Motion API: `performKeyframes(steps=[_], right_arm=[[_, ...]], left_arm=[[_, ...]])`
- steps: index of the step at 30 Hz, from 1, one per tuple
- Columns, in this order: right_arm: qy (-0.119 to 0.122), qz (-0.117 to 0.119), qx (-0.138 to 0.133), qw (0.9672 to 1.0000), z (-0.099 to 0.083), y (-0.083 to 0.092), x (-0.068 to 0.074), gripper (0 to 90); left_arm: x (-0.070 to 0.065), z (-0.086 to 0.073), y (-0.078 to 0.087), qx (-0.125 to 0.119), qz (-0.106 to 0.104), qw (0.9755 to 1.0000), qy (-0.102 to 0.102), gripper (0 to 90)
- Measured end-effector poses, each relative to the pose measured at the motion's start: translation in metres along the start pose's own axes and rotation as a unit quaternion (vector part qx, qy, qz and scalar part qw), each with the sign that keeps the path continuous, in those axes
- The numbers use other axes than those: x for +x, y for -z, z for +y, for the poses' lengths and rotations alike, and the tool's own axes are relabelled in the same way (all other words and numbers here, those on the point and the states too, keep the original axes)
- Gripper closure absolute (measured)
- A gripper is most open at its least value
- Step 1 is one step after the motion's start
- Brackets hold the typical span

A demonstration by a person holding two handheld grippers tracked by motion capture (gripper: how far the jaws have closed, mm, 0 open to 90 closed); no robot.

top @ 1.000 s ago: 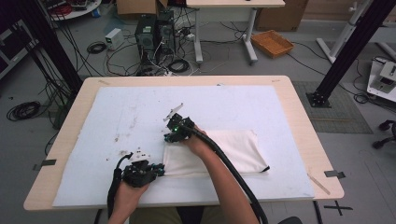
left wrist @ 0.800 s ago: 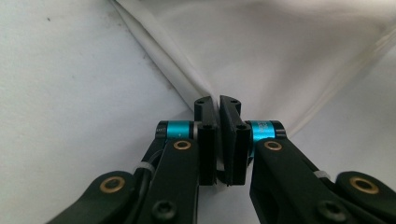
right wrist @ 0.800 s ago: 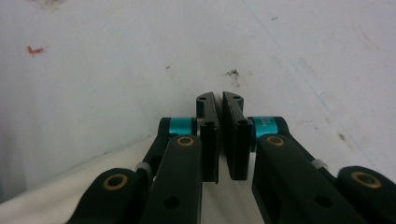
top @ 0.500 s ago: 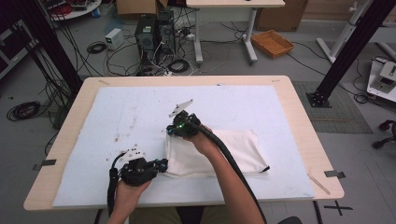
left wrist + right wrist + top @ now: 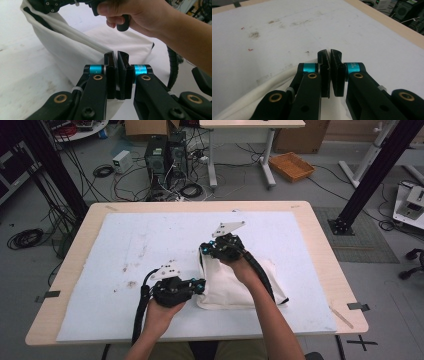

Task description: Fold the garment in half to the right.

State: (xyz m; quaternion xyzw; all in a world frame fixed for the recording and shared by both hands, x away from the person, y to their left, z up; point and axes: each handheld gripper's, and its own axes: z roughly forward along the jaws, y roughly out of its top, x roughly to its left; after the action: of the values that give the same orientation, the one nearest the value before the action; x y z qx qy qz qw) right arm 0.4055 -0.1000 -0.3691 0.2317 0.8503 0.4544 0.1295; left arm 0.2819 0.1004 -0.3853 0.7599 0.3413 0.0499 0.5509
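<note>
On the right half of the white mat lies the cream cloth bag [image 5: 235, 287], and its left edge is now lifted off the mat. A second ago the bag was flat; since then both hands have risen and pulled this edge up. The right claw [image 5: 206, 249], whose jaws have just been closing, is now shut on the far corner of the edge, and the left claw [image 5: 200, 286] is shut on the near corner. I judge that the bag's mouth is being raised, perhaps to open it or to fold it. The worktop [image 5: 310, 225] around it carries only the stained mat [image 5: 125, 250].
</note>
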Motion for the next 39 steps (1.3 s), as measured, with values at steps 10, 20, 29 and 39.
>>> performKeyframes(steps=[10,20,29,39], right_arm=[[-0.031,-0.030,-0.024,0.9988,-0.023,0.034,-0.024,87.2],[-0.071,-0.063,-0.035,0.9949,-0.061,0.070,-0.051,87.3],[-0.092,-0.082,-0.040,0.9916,-0.082,0.091,-0.068,87.4],[-0.098,-0.106,-0.022,0.9892,-0.104,0.102,-0.077,87.4]], left_arm=[[-0.018,0.024,-0.041,0.024,-0.024,0.9994,-0.010,85.7],[-0.036,0.038,-0.091,0.057,-0.046,0.9970,-0.025,85.7],[-0.049,0.043,-0.133,0.082,-0.056,0.9946,-0.032,85.7],[-0.065,0.042,-0.172,0.109,-0.061,0.9914,-0.038,85.6]])
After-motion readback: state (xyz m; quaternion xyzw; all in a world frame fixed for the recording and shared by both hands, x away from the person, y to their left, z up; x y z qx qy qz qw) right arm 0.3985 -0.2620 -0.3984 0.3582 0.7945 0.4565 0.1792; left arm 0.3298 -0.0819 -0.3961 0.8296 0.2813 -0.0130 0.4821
